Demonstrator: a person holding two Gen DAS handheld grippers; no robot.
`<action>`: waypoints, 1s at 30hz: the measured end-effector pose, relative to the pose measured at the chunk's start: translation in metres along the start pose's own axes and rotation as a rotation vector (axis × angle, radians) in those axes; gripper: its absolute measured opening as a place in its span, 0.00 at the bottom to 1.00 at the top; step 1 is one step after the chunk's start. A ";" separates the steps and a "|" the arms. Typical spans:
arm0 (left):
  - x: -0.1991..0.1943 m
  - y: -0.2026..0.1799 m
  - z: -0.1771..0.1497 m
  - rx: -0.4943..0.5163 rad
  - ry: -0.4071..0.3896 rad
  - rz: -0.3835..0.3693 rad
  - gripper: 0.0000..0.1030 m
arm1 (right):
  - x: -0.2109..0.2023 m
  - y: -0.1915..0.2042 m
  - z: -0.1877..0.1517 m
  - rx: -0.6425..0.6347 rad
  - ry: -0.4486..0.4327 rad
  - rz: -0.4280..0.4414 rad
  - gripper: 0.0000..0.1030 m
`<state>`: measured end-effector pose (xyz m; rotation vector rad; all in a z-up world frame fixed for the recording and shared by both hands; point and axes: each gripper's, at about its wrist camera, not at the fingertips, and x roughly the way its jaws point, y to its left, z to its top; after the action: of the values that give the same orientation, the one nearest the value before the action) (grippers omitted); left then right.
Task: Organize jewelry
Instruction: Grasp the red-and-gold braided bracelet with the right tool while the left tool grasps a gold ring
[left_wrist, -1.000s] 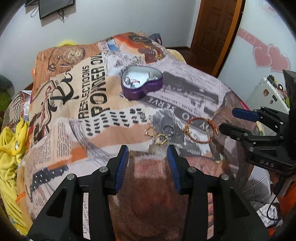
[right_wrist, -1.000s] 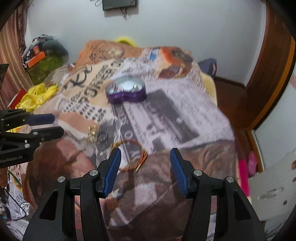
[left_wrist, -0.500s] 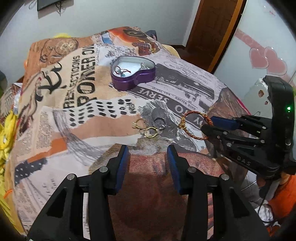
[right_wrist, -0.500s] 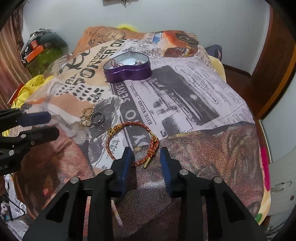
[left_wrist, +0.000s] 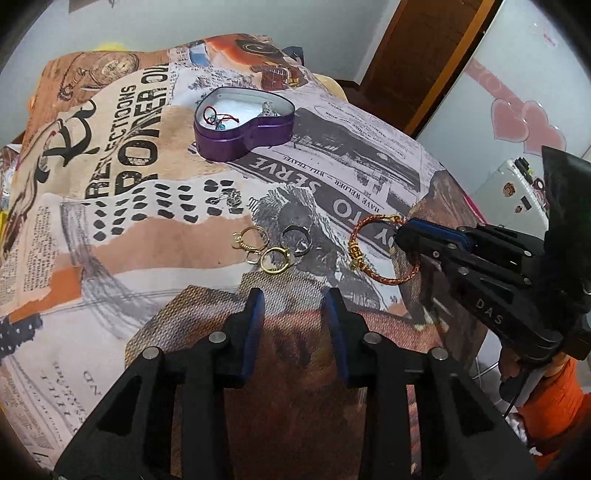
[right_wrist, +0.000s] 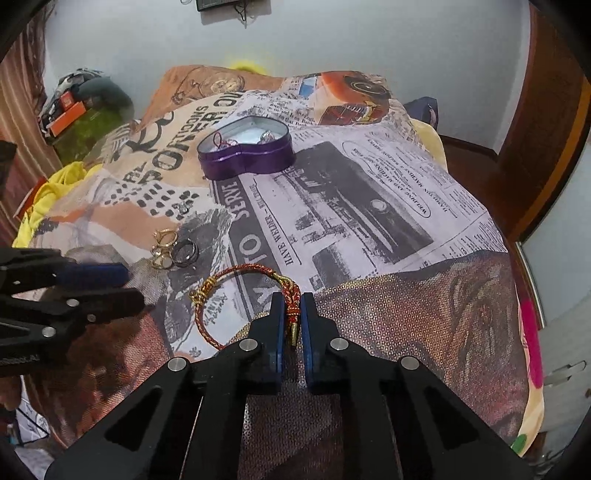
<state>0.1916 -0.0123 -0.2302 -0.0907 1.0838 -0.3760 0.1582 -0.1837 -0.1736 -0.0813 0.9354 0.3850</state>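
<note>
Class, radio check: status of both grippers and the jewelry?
Right gripper shut on bracelet. Left gripper open, holding nothing, near rings. Heart tin open; path unobstructed.

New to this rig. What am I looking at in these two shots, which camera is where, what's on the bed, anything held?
No robot arm: a person carries two handheld grippers, each with a fisheye camera looking along its jaws. One picture is from the left gripper, the other from the right gripper; each also catches the other tool at its edge. On the printed bedspread sit an open purple heart-shaped tin, gold rings, a dark ring and small earrings. The right jaws have just closed on the red-and-gold bracelet. The left jaws have narrowed but hold nothing.
</note>
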 end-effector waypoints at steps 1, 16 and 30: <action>0.002 0.000 0.001 -0.002 0.001 -0.001 0.32 | -0.001 -0.001 0.001 0.002 -0.005 0.001 0.07; 0.020 0.002 0.018 0.000 0.001 0.056 0.27 | -0.017 -0.011 0.016 0.033 -0.088 0.034 0.07; 0.021 0.002 0.018 0.009 -0.013 0.085 0.06 | -0.023 -0.014 0.018 0.045 -0.102 0.048 0.07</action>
<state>0.2169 -0.0195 -0.2402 -0.0390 1.0694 -0.3035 0.1647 -0.1989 -0.1462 0.0023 0.8464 0.4087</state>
